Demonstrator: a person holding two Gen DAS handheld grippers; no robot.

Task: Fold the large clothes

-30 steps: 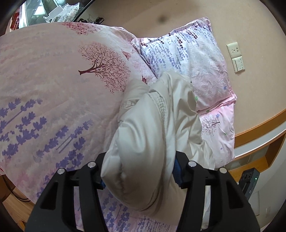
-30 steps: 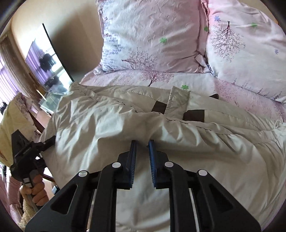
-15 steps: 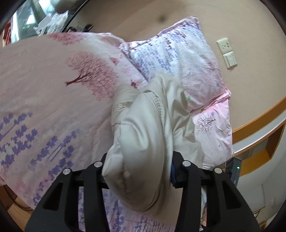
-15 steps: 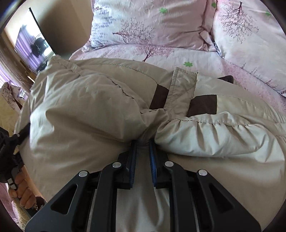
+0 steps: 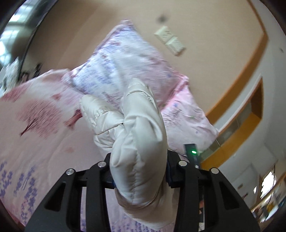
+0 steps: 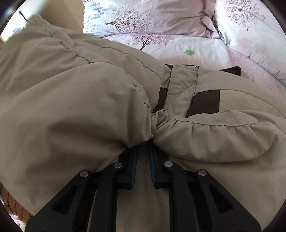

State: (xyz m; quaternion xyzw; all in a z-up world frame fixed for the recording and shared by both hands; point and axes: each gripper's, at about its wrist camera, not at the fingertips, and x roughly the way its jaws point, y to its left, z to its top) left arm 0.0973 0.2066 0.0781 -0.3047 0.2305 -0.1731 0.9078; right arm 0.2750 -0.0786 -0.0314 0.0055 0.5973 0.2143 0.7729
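A large beige padded jacket [image 6: 75, 110] with dark brown patches lies bunched on the bed. In the right wrist view my right gripper [image 6: 143, 148] points steeply down, shut on a pinch of its fabric beside the gathered cuff [image 6: 219, 137]. In the left wrist view a thick puffy fold of the same jacket [image 5: 141, 142] fills the gap of my left gripper [image 5: 139, 171]. Its jaws are closing on that fold and both pads press into it. The fold is lifted above the bedspread [image 5: 35, 125]. The fingertips are hidden by fabric.
Floral pillows [image 5: 125, 60] lean at the head of the bed against a beige wall with a light switch [image 5: 169, 39]. A wooden headboard shelf [image 5: 241, 125] runs at the right. More pillows [image 6: 160, 16] lie beyond the jacket in the right wrist view.
The left gripper has risen and rolled with the jacket fold, squeezing it narrower. The right gripper has sunk closer to the jacket, its jaws still pinched on the fabric.
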